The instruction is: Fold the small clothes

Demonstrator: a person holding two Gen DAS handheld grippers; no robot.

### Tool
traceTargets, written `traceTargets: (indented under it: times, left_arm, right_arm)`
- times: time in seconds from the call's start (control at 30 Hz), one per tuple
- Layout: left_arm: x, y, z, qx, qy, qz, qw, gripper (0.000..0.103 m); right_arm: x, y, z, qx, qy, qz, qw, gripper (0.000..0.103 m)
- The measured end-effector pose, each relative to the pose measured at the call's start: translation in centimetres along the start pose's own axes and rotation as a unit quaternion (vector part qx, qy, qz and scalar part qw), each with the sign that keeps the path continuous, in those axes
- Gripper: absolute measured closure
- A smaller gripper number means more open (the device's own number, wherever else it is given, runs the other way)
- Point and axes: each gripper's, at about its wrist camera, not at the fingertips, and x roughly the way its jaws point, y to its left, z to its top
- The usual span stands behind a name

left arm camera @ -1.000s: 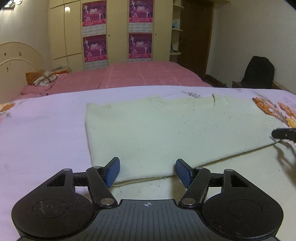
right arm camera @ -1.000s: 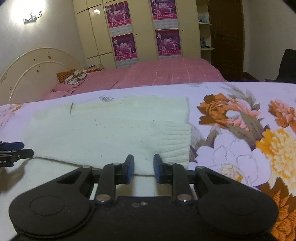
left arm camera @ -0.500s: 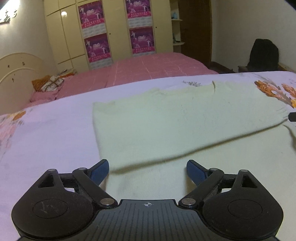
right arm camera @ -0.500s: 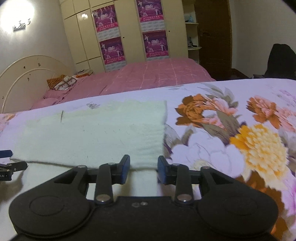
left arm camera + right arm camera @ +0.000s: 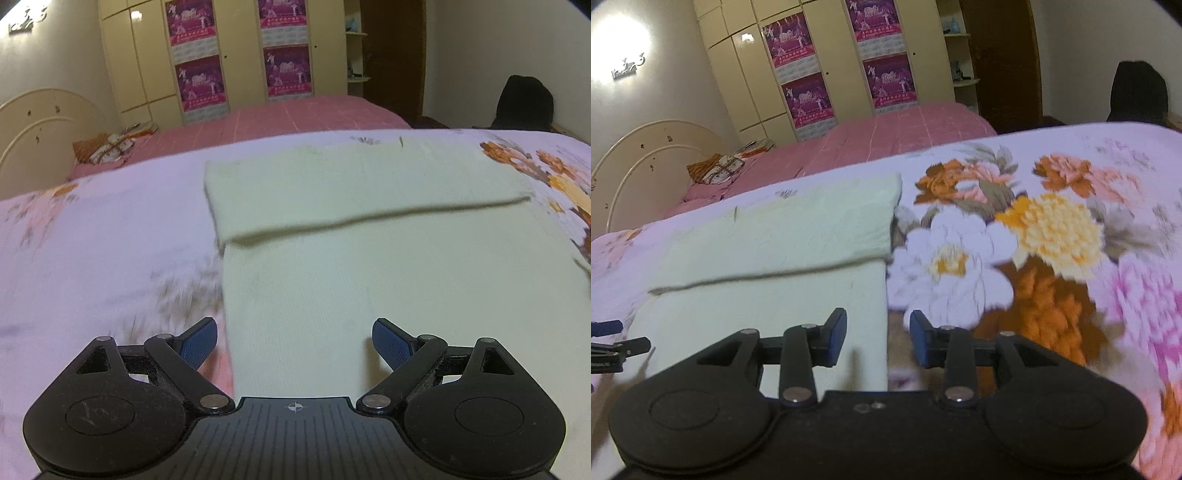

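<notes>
Garment first: a pale cream knit piece (image 5: 388,266) lies flat on the floral bedspread (image 5: 92,251), and in the left wrist view a flap of it is already turned over on itself, its free edge running across the cloth from about 9 o'clock to 3 o'clock, so one fold looks done. In the right wrist view the same folded flap (image 5: 783,236) sits at roughly 10 o'clock from the camera, its right side ending in a fairly straight line against the flowers. Both sets of tongs hold nothing: the left tongs (image 5: 295,341) stand wide apart above the unfolded lower part, and the right tongs (image 5: 878,338), whose jaws have just been opening, show a moderate gap straddling the garment's right side with nothing pinched between them. I judge the task partly done, since the nearer stretch of cloth lies single-layered and would want at least one more fold, perhaps a crosswise one after that. What kind of garment this is I cannot tell; sleeves or a neckline are not visible. Its near hem is hidden under the tong bodies in both views, the bedspread near the cloth is smeared by motion blur, and only a sliver of the left tongs shows at 9 o'clock in the right view.
</notes>
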Motion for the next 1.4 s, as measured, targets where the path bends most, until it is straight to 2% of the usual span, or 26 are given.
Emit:
traceTargets:
  times: [0.13, 0.4, 0.5, 0.57, 0.6, 0.7, 0.77, 0.8, 0.87, 1.03, 1.1, 1.13, 1.23, 1.33, 1.37, 1.4]
  left_arm:
    - [-2.6, 0.7, -2.9, -0.009, 0.007, 0.0, 0.9999, 0.013]
    - [-8.8, 2.9, -10.6, -0.044, 0.035, -0.008, 0.9984, 0.013]
    - [-10.7, 4.3, -12.6, -0.083, 0.044, -0.028, 0.9952, 0.013]
    - [-11.7, 4.9, -13.5, -0.107, 0.048, -0.054, 0.9916, 0.013]
    - [-12.1, 5.2, -13.9, -0.122, 0.048, -0.072, 0.9887, 0.014]
    - [-13.1, 6.3, -15.1, -0.174, 0.049, -0.13, 0.9748, 0.027]
    - [-13.4, 7.0, -16.0, -0.21, 0.052, -0.173, 0.9609, 0.03]
    - [-13.5, 7.0, -16.5, -0.225, 0.055, -0.192, 0.9537, 0.037]
    - [-13.4, 7.4, -17.7, -0.257, 0.064, -0.223, 0.9383, 0.042]
    - [-12.7, 8.6, -19.9, -0.327, 0.068, -0.282, 0.8991, 0.042]
    - [-12.2, 8.9, -20.3, -0.343, 0.069, -0.296, 0.8887, 0.042]
    - [-12.1, 9.0, -20.4, -0.344, 0.069, -0.301, 0.8866, 0.042]
    - [-11.4, 8.7, -19.8, -0.335, 0.072, -0.306, 0.8884, 0.042]
    - [-11.0, 7.9, -19.0, -0.317, 0.07, -0.303, 0.8961, 0.042]
    - [-11.0, 7.7, -18.9, -0.315, 0.068, -0.302, 0.8972, 0.045]
    - [-10.9, 7.7, -18.8, -0.314, 0.068, -0.3, 0.8981, 0.057]
  right_arm:
    - [-1.9, -0.2, -2.5, 0.001, 0.016, 0.005, 1.0, 0.065]
    - [-6.7, -1.4, -7.9, 0.031, 0.047, 0.001, 0.998, 0.063]
    - [-8.5, -1.9, -9.8, 0.052, 0.054, 0.007, 0.997, 0.063]
    - [-9.7, -2.2, -11.0, 0.074, 0.057, 0.013, 0.996, 0.063]
    - [-10.2, -2.4, -11.7, 0.087, 0.058, 0.017, 0.994, 0.063]
    - [-11.7, -2.8, -13.5, 0.125, 0.063, 0.035, 0.99, 0.063]
    - [-12.5, -3.0, -14.5, 0.146, 0.063, 0.049, 0.986, 0.063]
    - [-12.8, -3.0, -15.0, 0.155, 0.065, 0.058, 0.984, 0.063]
    - [-13.3, -3.1, -15.8, 0.172, 0.073, 0.076, 0.979, 0.063]
    - [-14.1, -2.7, -17.8, 0.201, 0.093, 0.129, 0.966, 0.063]
    - [-14.3, -2.7, -18.4, 0.211, 0.099, 0.145, 0.961, 0.063]
    - [-14.2, -2.7, -18.7, 0.219, 0.101, 0.153, 0.958, 0.063]
    - [-13.7, -2.9, -18.7, 0.234, 0.098, 0.163, 0.954, 0.066]
    - [-12.7, -3.4, -18.4, 0.254, 0.095, 0.168, 0.948, 0.074]
    - [-12.5, -3.7, -18.5, 0.259, 0.096, 0.17, 0.946, 0.075]
    - [-12.2, -3.9, -18.4, 0.264, 0.096, 0.171, 0.944, 0.078]
